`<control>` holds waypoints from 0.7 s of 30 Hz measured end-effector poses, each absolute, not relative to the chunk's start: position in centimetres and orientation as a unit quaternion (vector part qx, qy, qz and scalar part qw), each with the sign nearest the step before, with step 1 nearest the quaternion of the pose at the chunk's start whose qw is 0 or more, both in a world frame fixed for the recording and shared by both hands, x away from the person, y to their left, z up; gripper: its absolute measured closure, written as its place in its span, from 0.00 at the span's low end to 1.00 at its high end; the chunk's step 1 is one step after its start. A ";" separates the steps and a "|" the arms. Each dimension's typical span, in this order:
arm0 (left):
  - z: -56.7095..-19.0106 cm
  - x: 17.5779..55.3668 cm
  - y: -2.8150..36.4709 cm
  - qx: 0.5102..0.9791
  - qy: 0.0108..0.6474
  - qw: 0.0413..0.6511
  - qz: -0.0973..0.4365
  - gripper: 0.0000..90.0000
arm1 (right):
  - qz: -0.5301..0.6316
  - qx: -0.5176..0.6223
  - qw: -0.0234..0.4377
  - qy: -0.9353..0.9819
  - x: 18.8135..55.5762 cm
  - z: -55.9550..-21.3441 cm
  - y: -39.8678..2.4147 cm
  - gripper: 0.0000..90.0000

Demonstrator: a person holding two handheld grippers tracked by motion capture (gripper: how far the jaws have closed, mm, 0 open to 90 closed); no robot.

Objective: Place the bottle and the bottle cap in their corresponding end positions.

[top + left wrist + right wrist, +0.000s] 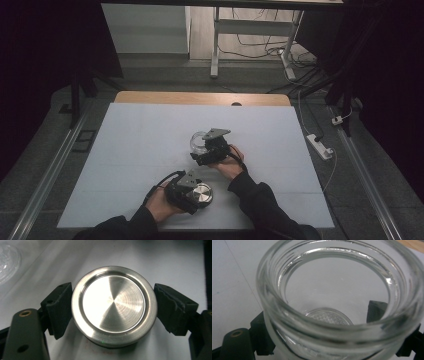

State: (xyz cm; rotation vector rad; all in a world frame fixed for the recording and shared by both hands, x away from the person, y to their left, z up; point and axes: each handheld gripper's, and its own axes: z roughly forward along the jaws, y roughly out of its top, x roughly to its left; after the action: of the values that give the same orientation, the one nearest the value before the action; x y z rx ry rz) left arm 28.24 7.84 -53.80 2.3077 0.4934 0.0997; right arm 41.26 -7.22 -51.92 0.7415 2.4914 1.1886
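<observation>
- Since its smooth rim is all the left claw pinches, the steel lid, low and left of centre in the high view, could squirt out sideways onto the white counter.
- At centre frame, the right claw clamps the glass jar; it holds nothing and, judging by the glass, might slip or tip.

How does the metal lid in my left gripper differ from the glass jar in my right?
The metal lid is opaque brushed steel; the glass jar is clear, its patterned bottom visible through it. The lid is a flat shallow disc; the jar is a deep open-mouthed vessel. In the high view the lid sits nearer the person, the jar farther out. Both are round, each between a gripper's jaws.
</observation>
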 end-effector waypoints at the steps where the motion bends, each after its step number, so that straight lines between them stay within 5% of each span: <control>1: -53.7 28.3 7.9 0.907 0.192 0.372 0.045 0.22 | 0.411 0.258 0.139 0.863 41.4 -51.9 -7.2 0.17; 9: -53.8 29.2 9.0 0.899 0.221 0.375 0.038 0.14 | 0.410 0.255 0.127 0.866 41.8 -51.9 -7.0 0.12; 11: -53.8 29.2 9.0 0.899 0.221 0.377 0.034 0.13 | 0.404 0.261 0.122 0.868 41.9 -52.0 -6.9 0.03; 21: -53.2 29.4 9.0 0.891 0.214 0.399 0.020 0.07 | 0.419 0.256 0.134 0.861 41.6 -51.3 -7.5 0.01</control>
State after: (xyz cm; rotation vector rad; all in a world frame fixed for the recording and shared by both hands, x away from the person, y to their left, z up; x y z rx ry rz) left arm 29.35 8.99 -53.25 2.2550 0.5425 0.0512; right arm 41.62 -7.52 -51.31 0.7417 2.4964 1.2138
